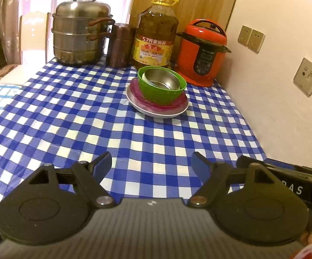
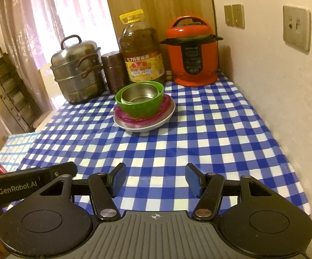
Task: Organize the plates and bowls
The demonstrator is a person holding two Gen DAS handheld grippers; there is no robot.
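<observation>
Left gripper [image 1: 151, 164] wide open, empty, low over the checked tablecloth [image 1: 91, 118]. Stack sits mid-table, well apart from both: white plate [image 1: 156, 112], pink plate [image 1: 138, 97], green bowl [image 1: 162, 95], steel bowl [image 1: 162, 79] nested inside. Right gripper [image 2: 156, 182] also wide open, empty.

Warm dim light; curtained window [image 1: 37, 4] blown out; fisheye bends edges; slight softness throughout.

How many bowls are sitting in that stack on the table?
2: a steel bowl nested inside a green bowl, which sits on the plates. Another could be hidden beneath the steel one.
</observation>
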